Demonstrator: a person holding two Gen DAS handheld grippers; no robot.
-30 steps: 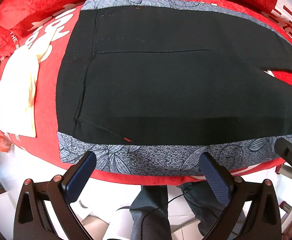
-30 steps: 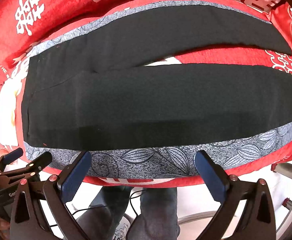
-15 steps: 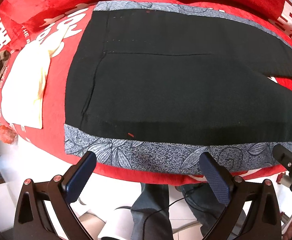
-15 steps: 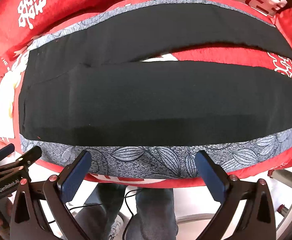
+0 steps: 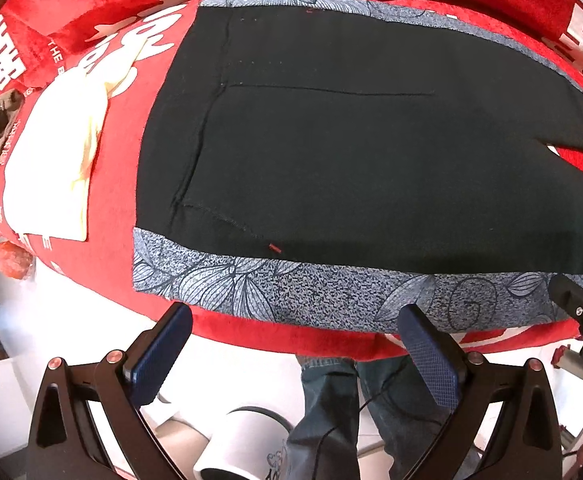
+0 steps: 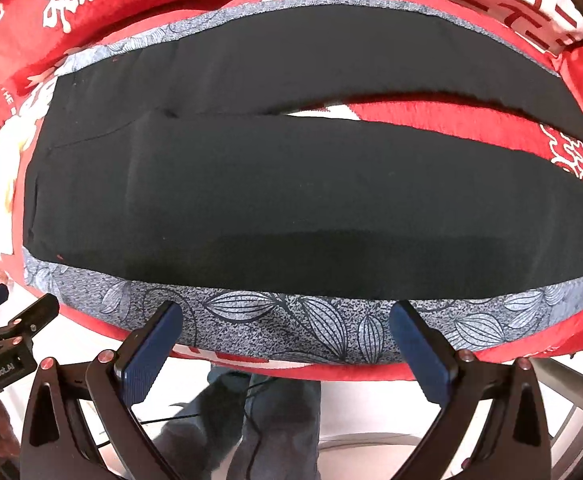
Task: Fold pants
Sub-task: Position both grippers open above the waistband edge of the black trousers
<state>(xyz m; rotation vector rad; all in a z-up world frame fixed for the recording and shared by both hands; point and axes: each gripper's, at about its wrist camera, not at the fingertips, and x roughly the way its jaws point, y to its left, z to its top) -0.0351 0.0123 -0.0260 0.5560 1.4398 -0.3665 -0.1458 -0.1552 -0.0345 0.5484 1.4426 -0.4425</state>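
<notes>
Black pants (image 5: 351, 152) with grey leaf-print side stripes (image 5: 311, 292) lie flat on a red cloth-covered table (image 5: 115, 200). The waist is at the left, and the two legs (image 6: 331, 208) run right with a gap between them. My left gripper (image 5: 295, 336) is open and empty, hovering just off the near edge by the waist end. My right gripper (image 6: 287, 332) is open and empty, just over the near stripe (image 6: 291, 320) of the near leg. Each gripper's tip shows at the edge of the other view.
A folded cream garment (image 5: 55, 160) lies on the table left of the waist. The table's near edge (image 5: 291, 340) is right below the fingers. The person's jeans-clad legs (image 6: 251, 420) and a white cup-like object (image 5: 243, 444) are below on the floor side.
Both grippers have moved closer over the near edge of the pants; the left view has shifted so the waist sits further right. Both stay open.
</notes>
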